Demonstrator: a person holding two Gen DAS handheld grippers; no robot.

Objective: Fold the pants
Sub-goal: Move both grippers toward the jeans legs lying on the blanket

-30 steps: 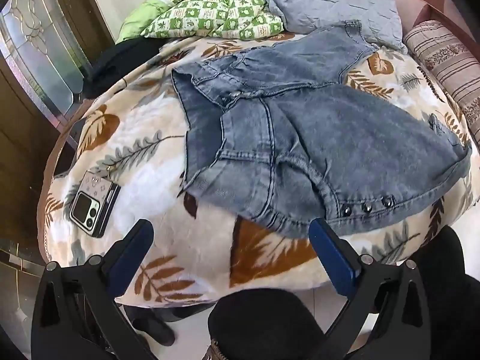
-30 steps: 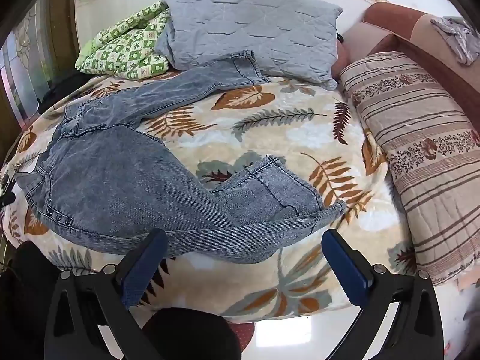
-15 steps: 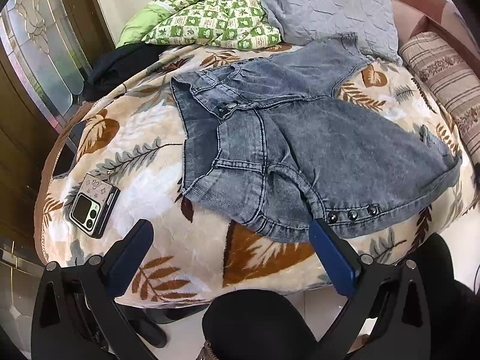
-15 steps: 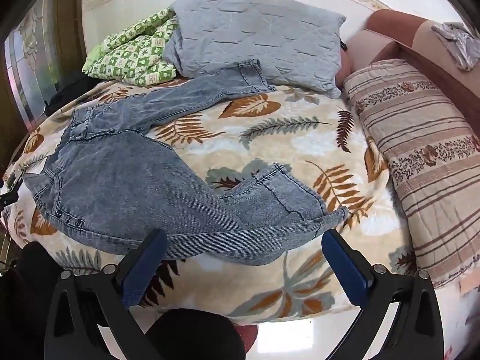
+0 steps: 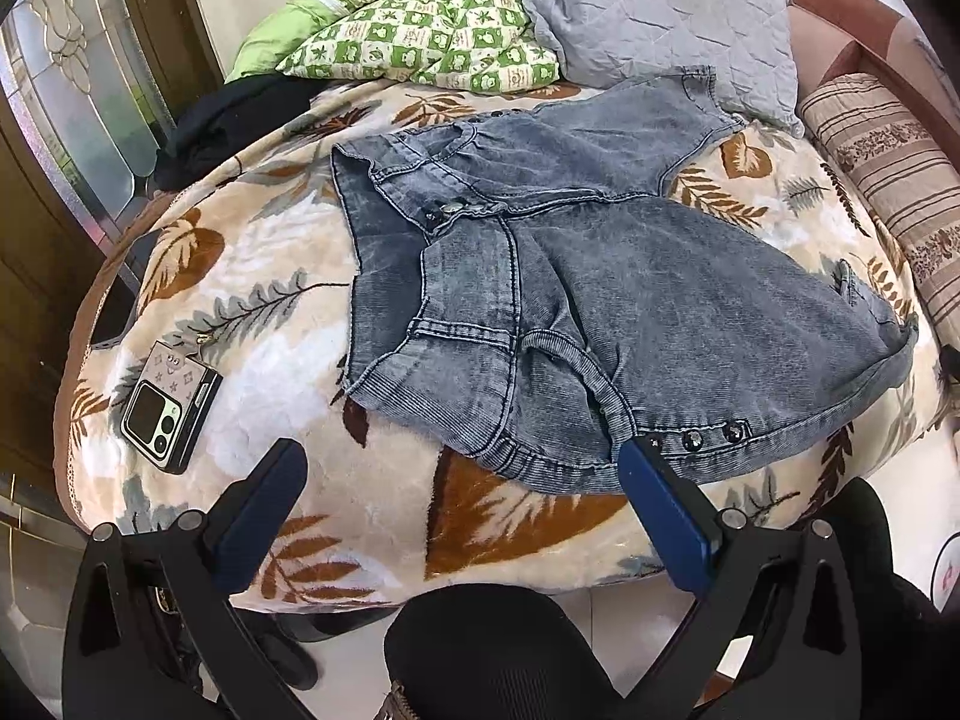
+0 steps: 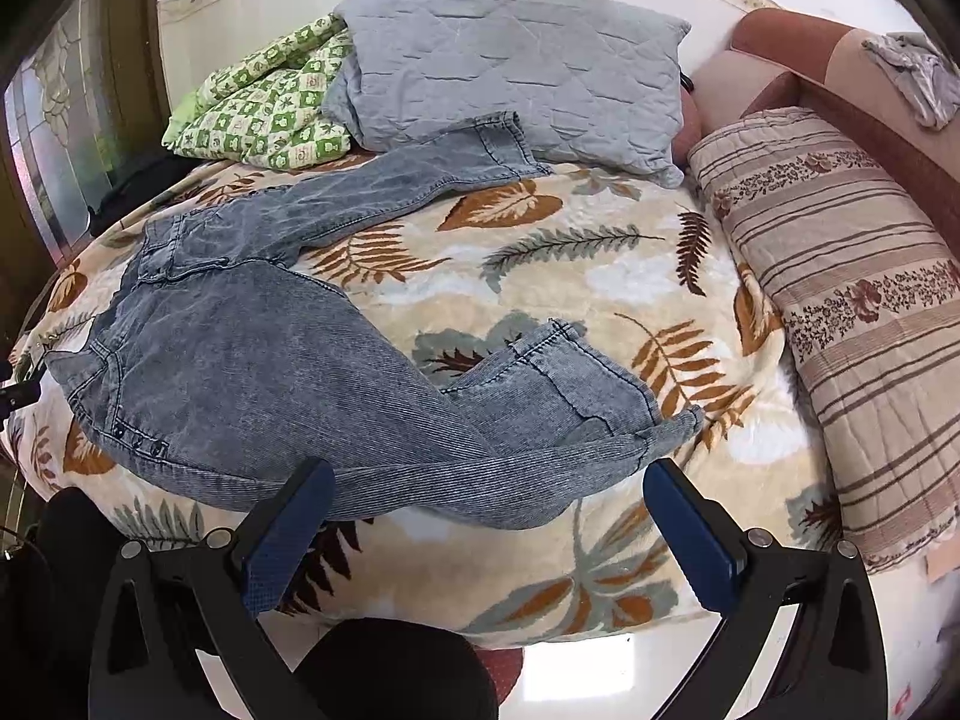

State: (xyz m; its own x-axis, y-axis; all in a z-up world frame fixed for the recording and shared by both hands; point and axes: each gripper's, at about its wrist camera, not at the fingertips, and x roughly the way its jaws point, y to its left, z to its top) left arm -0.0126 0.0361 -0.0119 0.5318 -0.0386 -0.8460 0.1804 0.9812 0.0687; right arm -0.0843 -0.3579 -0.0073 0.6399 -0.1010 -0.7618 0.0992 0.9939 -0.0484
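- Jeans (image 5: pixel 630 300) sprawled on bed (image 5: pixel 288 324), legs splayed toward 12 and 3 o'clock.
- Left gripper (image 5: pixel 462 474) fingers spread, empty; right gripper (image 6: pixel 480 498) likewise.
- Pinch waistband and near hem, then align legs.

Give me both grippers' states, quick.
Left gripper: open, empty, just short of the jeans waistband.
Right gripper: open, empty, by the nearer jeans leg.
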